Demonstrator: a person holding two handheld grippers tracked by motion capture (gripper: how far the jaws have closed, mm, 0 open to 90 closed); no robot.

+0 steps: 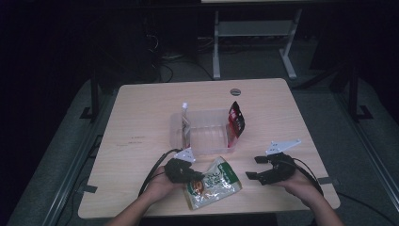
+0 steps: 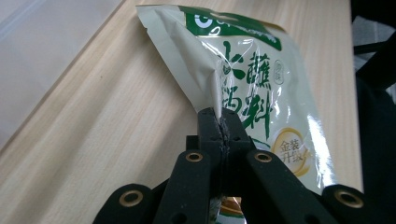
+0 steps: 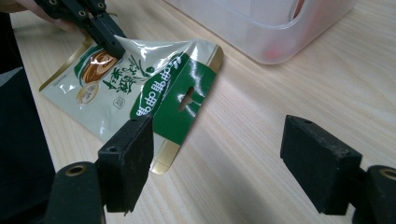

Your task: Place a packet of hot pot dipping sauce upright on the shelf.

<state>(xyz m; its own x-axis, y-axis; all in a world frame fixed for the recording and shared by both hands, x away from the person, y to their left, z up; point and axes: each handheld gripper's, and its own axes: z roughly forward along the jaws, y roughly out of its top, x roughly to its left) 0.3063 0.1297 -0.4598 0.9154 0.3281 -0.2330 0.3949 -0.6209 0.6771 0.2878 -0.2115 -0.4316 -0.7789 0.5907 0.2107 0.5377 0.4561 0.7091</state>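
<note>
A cream and green food pouch (image 1: pixel 214 183) lies near the table's front edge, between my two grippers. My left gripper (image 1: pixel 195 177) is shut on the pouch's edge. In the left gripper view the two pads (image 2: pixel 210 123) press together on a raised fold of the pouch (image 2: pixel 261 84). The right gripper view has the pouch (image 3: pixel 140 79) lying flat with its green header nearest, and the left gripper (image 3: pixel 109 42) pinching its far corner. My right gripper (image 1: pixel 252 167) rests to the right of the pouch, open, with nothing between its wide-set pads (image 3: pixel 130 154).
A clear plastic bin (image 1: pixel 202 112) stands mid-table just behind the pouch. A red packet (image 1: pixel 236 120) leans at its right end and a white packet (image 1: pixel 185 113) at its left. The bin's corner (image 3: pixel 261 28) is close ahead of my right gripper. Bare wood table (image 1: pixel 141 117) extends left.
</note>
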